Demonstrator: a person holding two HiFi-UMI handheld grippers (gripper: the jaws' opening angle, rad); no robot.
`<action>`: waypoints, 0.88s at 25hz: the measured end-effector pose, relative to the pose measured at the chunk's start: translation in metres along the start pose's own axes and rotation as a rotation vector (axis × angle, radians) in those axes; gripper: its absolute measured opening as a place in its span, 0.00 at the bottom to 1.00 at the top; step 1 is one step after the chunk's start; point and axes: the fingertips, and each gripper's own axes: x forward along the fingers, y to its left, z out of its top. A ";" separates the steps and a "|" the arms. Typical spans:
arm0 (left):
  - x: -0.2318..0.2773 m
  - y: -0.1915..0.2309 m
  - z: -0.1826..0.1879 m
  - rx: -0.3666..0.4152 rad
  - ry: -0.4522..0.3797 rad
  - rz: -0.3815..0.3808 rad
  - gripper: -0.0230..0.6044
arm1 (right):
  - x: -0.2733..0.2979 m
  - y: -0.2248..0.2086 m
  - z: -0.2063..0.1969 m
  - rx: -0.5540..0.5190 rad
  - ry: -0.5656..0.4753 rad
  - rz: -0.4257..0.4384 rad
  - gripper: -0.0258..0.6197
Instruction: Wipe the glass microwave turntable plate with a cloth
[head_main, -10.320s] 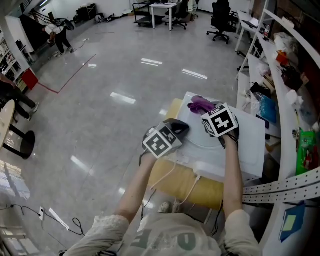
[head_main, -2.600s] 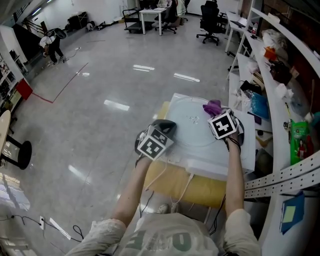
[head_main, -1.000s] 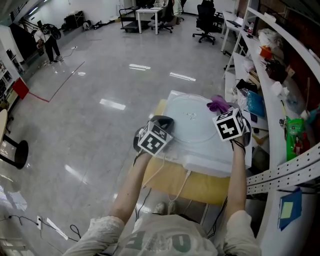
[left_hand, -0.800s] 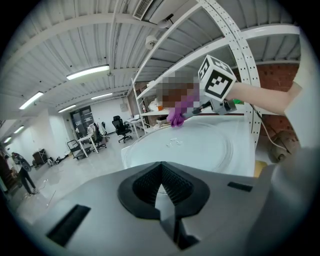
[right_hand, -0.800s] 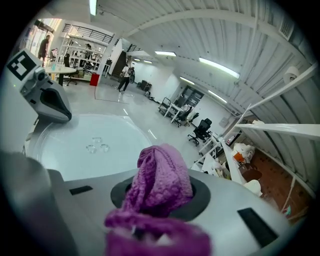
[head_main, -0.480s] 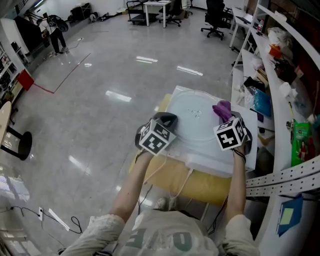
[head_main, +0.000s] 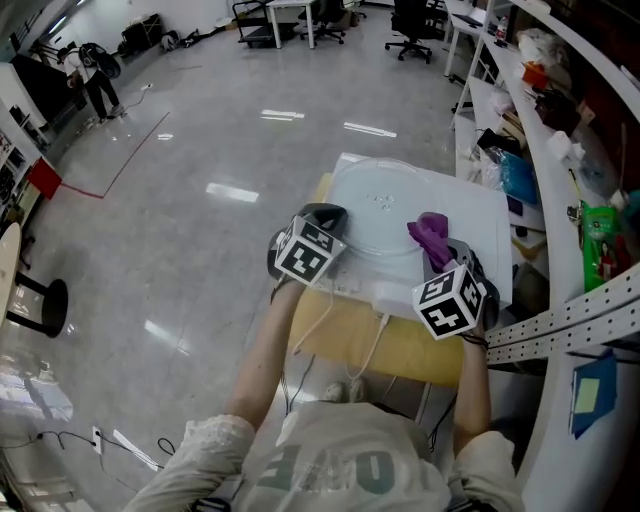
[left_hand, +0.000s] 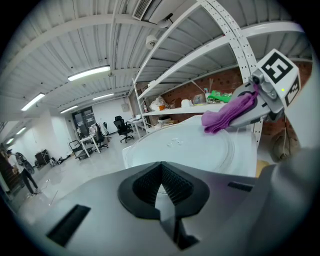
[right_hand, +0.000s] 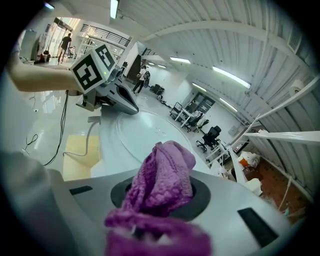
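Wiping looks underway but unfinished: the right hand-held gripper (head_main: 438, 258) clamps the purple cloth (head_main: 430, 232) at the edge of the plate (head_main: 375, 200) (the left hand-held gripper (head_main: 328, 218) seems to pinch its rim).

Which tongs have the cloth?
The right tongs, shut on the purple cloth. The left tongs carry no cloth; they appear pinched on the near rim of the glass plate.

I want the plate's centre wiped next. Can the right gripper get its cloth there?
Probably yes. The right gripper holds the purple cloth at the glass plate's near-right edge; the glass toward the centre is bare, and the left gripper sits at the near-left rim.
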 end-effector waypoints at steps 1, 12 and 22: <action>0.000 0.001 0.000 -0.001 0.001 0.000 0.04 | -0.001 0.001 -0.001 -0.002 0.001 -0.004 0.12; 0.003 -0.002 0.002 -0.001 0.001 -0.004 0.04 | -0.002 -0.046 0.016 -0.017 -0.010 -0.108 0.12; 0.003 -0.004 -0.001 -0.006 0.000 -0.001 0.04 | 0.089 -0.112 0.012 0.038 0.054 -0.131 0.12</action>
